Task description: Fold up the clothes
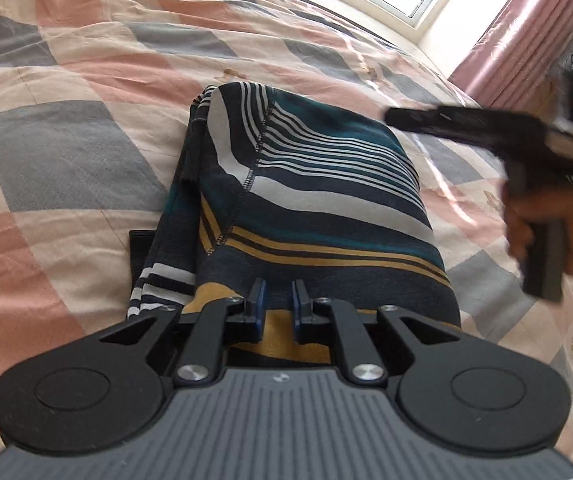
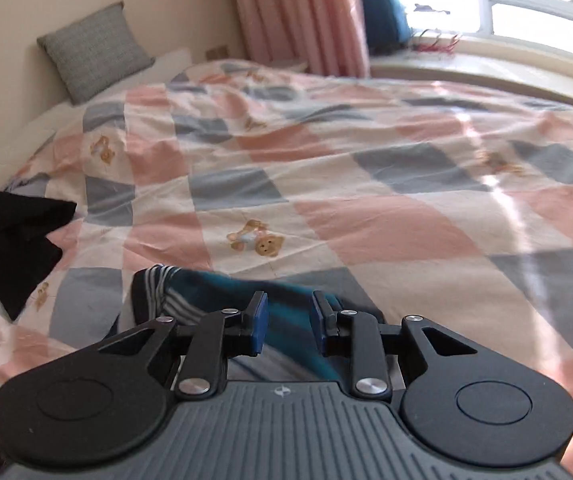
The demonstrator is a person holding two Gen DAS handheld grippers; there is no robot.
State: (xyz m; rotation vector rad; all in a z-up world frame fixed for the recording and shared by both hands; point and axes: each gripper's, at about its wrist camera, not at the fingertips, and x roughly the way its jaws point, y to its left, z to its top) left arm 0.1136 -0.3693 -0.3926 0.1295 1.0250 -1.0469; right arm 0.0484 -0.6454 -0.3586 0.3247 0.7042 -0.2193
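Left wrist view: folded striped garment between two parted grippers

Left wrist view, taken from left to right: a checked bedcover [image 1: 86,80] in pink, grey and cream is spread across the bed. At its middle a striped garment [image 1: 306,184] is laid, folded into a compact rectangle with navy, teal, white and mustard bands. A small black piece of cloth [image 1: 141,252] is seen poking out beneath its left edge. The left gripper [image 1: 277,306] is held over the garment's near edge with its blue-padded fingers [image 1: 260,308] apart; nothing is gripped between them. At the right, the right gripper [image 1: 396,117] is blurred, and is held by a hand [image 1: 546,236] above the garment's far right corner. A pink curtain [image 1: 526,28] is hung by the window.

In the right wrist view, a dark cloth [image 2: 10,236] is seen at the left edge and a grey pillow [image 2: 94,50] against the wall. The right gripper's pads [image 2: 257,326] are spread, with the garment lying below them.
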